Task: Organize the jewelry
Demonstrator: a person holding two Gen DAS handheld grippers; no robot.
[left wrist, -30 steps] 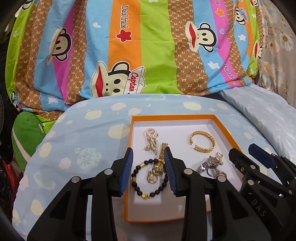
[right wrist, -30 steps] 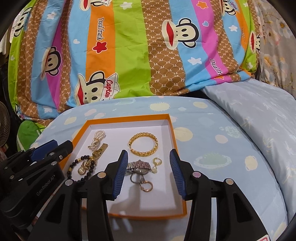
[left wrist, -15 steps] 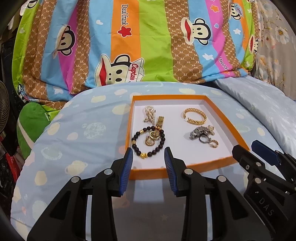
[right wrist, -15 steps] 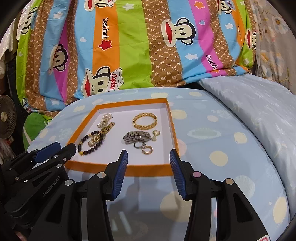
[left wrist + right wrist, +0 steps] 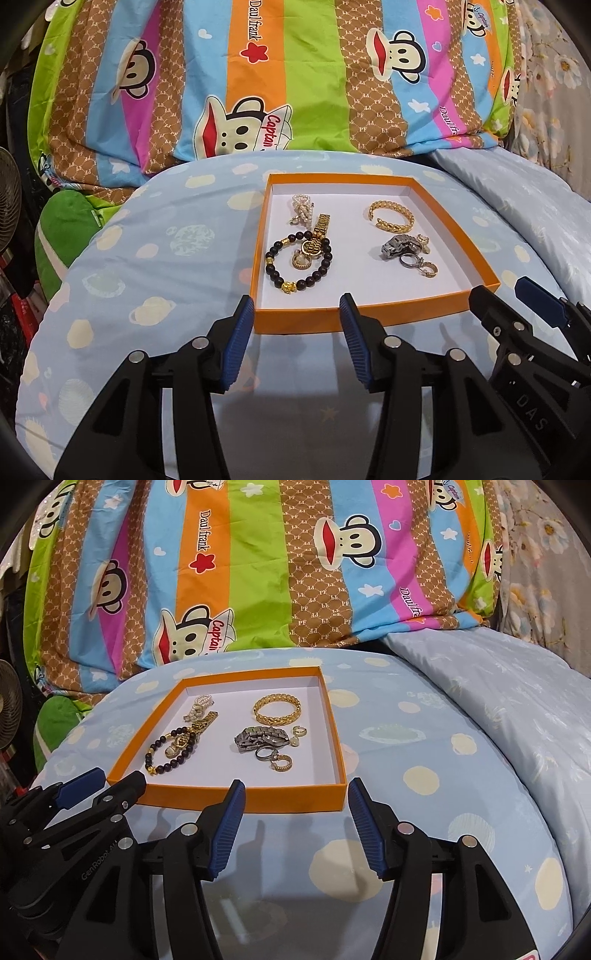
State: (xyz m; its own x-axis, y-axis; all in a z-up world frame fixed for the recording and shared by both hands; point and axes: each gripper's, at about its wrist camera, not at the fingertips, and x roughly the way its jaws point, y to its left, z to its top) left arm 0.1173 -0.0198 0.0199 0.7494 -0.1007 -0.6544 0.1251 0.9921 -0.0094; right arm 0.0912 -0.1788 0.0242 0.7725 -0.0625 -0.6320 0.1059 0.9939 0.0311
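An orange box (image 5: 369, 319) (image 5: 243, 799) with a white floor sits on a light blue spotted cushion. In it lie a black bead bracelet (image 5: 275, 254) (image 5: 173, 762), a gold watch (image 5: 314, 242), a pearl piece (image 5: 301, 208), a gold bangle (image 5: 391, 216) (image 5: 277, 709), a silver watch (image 5: 400, 245) (image 5: 258, 738) and small rings (image 5: 428, 269) (image 5: 282, 764). My left gripper (image 5: 297, 308) is open and empty, just short of the box's near wall. My right gripper (image 5: 295, 790) is open and empty at the box's near right corner.
A striped monkey-print quilt (image 5: 295, 74) rises behind the cushion. A pale blue duvet (image 5: 498, 686) lies to the right. A green cushion (image 5: 62, 221) and a fan (image 5: 9, 184) are at the left edge. The cushion (image 5: 406, 738) extends right of the box.
Both grippers have pulled back from over the box to in front of its near wall. Both stay open and empty. The jewelry has not moved.
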